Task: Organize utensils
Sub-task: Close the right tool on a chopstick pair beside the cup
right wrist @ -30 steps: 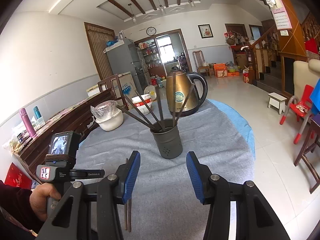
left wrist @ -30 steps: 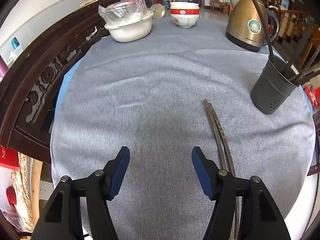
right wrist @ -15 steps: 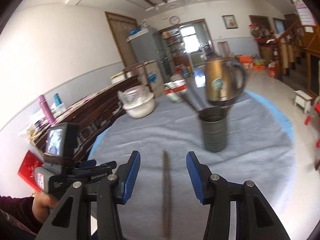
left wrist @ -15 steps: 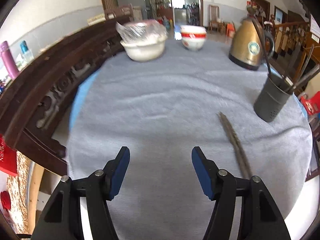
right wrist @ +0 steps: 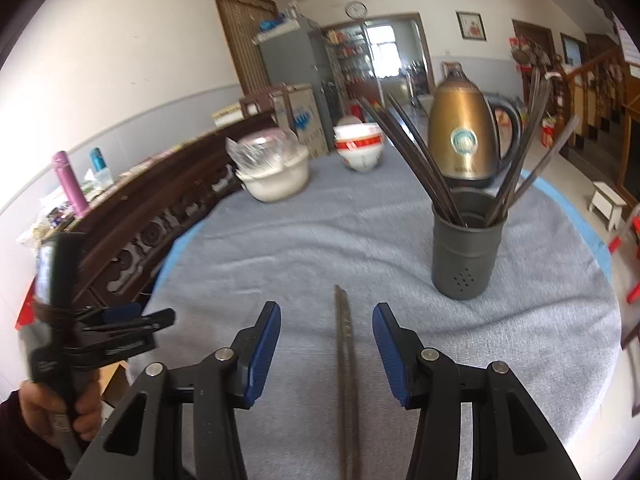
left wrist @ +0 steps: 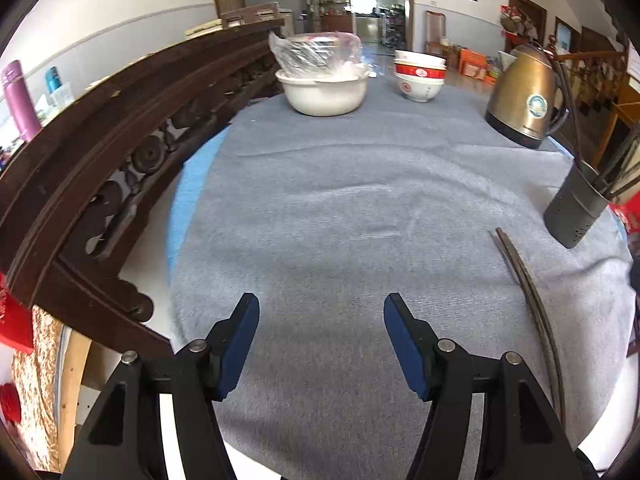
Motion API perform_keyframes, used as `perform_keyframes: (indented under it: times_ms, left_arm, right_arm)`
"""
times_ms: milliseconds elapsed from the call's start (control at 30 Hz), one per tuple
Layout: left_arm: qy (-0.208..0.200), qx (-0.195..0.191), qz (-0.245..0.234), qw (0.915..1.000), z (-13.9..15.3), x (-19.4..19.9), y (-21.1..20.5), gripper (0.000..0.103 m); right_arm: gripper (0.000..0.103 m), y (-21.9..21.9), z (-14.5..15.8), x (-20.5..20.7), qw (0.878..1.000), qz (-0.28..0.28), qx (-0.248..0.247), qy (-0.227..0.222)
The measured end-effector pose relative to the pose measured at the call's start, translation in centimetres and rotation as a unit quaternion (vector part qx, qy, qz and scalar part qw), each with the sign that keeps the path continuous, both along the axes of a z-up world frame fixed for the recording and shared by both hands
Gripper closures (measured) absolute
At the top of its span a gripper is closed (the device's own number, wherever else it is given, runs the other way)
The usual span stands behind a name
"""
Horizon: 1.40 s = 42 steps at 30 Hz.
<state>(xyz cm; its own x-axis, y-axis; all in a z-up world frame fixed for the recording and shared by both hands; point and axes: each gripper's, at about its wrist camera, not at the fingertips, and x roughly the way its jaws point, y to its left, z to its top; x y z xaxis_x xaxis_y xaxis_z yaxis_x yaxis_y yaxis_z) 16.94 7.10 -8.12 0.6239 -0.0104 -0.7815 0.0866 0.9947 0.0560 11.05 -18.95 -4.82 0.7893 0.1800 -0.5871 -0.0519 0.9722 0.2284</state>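
Observation:
A pair of dark chopsticks lies flat on the grey tablecloth, running away from me. My right gripper hovers open above them, a blue pad on each side, neither touching. The dark grey utensil holder stands beyond to the right, with several dark chopsticks leaning out of it. In the left wrist view the same chopsticks lie off to the right and the holder stands at the right edge. My left gripper is open over bare cloth, holding nothing.
A gold electric kettle stands behind the holder. A white bowl covered in plastic wrap and stacked red-and-white bowls sit at the far side. A carved dark wooden bench back borders the table's left. A hand holds the left gripper.
The right gripper swung left and tilted down until the chopsticks lie between its fingers. The left gripper drew left, so the chopsticks and holder slid to its right edge.

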Motion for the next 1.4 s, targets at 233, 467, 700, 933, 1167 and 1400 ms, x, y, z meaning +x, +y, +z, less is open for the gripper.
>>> perform_keyframes:
  times_ms: [233, 467, 700, 933, 1167, 1400]
  left_arm:
    - [0.017, -0.002, -0.035, 0.9992, 0.0, 0.6, -1.1, 0.037]
    - [0.040, -0.006, -0.058, 0.9975, -0.3, 1.2, -2.4, 0.037]
    - [0.050, 0.000, -0.074, 0.9960, -0.7, 1.6, -3.8, 0.037]
    - [0.059, 0.031, -0.090, 0.9937, -1.7, 1.6, -5.5, 0.037]
    - [0.061, 0.043, -0.088, 0.9933, -2.2, 1.8, -6.0, 0.037]
    - [0.068, 0.054, -0.100, 0.9913, -2.8, 1.9, -6.9, 0.037]
  right_arm:
    - [0.064, -0.5, -2.8, 4.3, 0.998, 0.007, 0.014, 0.061]
    - [0.075, -0.6, -5.9, 7.5, 0.992, 0.017, 0.026, 0.121]
    - [0.080, -1.3, -8.5, 9.0, 0.985, 0.020, 0.038, 0.167]
    - [0.080, -1.0, -9.4, 9.7, 0.982, 0.034, 0.034, 0.184]
    - [0.080, -0.9, -9.4, 9.7, 0.981, 0.044, 0.036, 0.187]
    - [0.081, -0.9, -9.4, 9.9, 0.980, 0.052, 0.048, 0.188]
